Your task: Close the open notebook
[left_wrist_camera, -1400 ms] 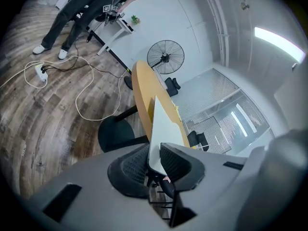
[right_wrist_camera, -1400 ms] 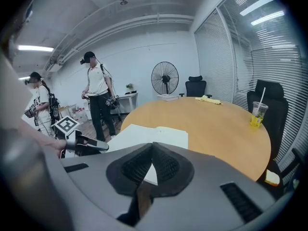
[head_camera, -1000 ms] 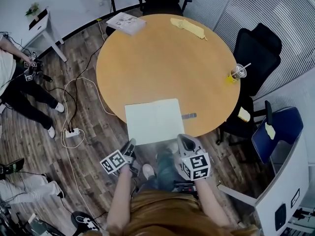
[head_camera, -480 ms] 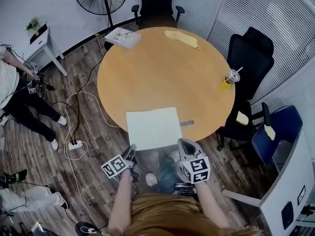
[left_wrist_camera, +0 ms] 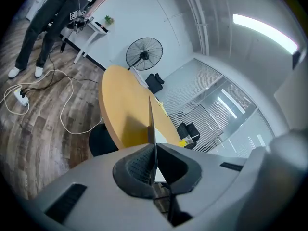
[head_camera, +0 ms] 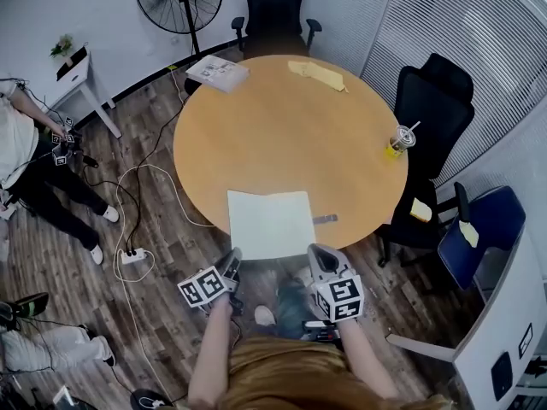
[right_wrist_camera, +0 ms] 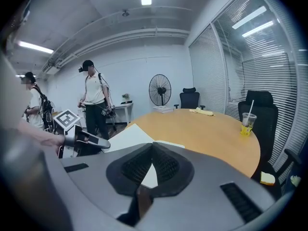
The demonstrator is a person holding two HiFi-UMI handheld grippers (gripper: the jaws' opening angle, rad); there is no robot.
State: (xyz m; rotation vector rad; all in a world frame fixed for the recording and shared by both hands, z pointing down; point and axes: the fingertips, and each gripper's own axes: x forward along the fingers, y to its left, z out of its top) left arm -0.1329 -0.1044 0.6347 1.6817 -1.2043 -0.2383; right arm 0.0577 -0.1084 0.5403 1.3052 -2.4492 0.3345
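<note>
**Pinching the Notebook's Left Edge**

The open notebook (head_camera: 272, 223) is seen at the worktop's (head_camera: 282, 126) near rim. Its thin left edge is being closed upon by the left tongs (head_camera: 233, 256). The right tongs (head_camera: 315, 251) are pressed together, empty, beside the near right corner. Next, that half would need to be swung over rightward.

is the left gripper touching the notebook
Touching. The left gripper view shows the left gripper with its closing jaws pinching a sheet of the notebook, seen edge-on between them.
</note>
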